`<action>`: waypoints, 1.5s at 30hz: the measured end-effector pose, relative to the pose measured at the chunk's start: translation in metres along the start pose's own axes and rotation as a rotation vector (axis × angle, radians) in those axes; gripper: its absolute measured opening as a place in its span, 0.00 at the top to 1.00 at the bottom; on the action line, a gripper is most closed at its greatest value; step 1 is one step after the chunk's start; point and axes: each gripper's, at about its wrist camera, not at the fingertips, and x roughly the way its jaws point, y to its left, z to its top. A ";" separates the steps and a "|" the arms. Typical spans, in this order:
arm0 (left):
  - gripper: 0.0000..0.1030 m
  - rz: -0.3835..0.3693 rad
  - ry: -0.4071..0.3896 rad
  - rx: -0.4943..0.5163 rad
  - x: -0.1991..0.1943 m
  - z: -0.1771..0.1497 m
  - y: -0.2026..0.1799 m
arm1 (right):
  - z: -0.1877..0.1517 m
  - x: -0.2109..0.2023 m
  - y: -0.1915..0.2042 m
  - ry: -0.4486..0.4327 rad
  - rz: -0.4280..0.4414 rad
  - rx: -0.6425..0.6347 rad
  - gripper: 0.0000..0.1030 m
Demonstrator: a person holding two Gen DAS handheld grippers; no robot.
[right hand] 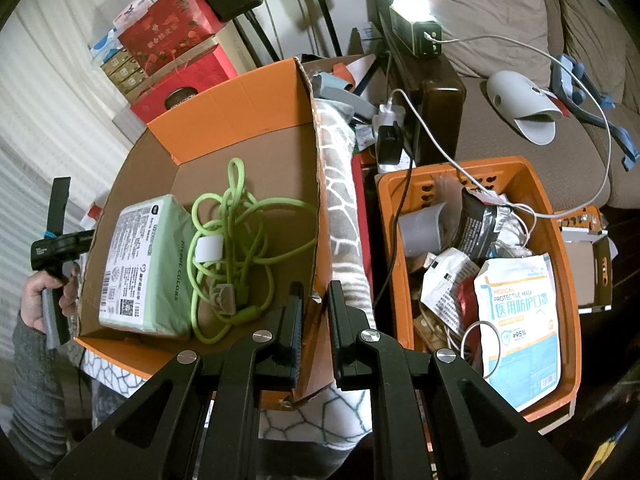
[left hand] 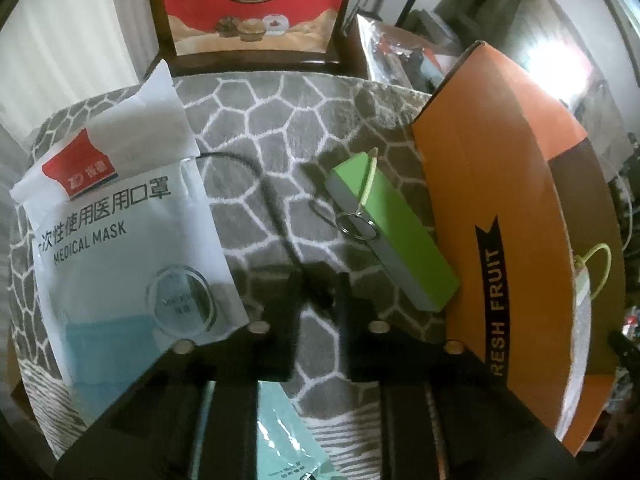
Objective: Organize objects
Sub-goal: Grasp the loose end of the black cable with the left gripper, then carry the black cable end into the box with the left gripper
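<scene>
Between the left fingers (left hand: 298,280), the black cable (left hand: 276,208) lies clamped; right fingers (right hand: 340,320) clenched.

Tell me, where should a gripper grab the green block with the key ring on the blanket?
Probably best: grip the green block across its two long sides near the middle, coming straight down from above. It lies flat on the patterned blanket, long and narrow, so the short width suits the jaws. Stay a little clear of the key ring and its loop, and of the orange cardboard box close alongside.
</scene>
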 end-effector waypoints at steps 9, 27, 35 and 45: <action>0.94 -0.040 -0.074 -0.013 -0.024 0.002 0.005 | 0.000 0.000 0.000 0.000 -0.001 0.000 0.90; 0.94 -0.191 -0.252 0.072 -0.119 0.004 -0.035 | -0.001 0.000 0.000 0.001 -0.001 0.001 0.90; 0.94 -0.255 -0.231 0.162 -0.121 -0.010 -0.081 | -0.001 0.000 0.000 0.000 -0.001 0.002 0.90; 0.94 -0.310 -0.169 0.281 -0.108 -0.034 -0.146 | -0.001 0.000 0.000 0.001 -0.001 0.002 0.90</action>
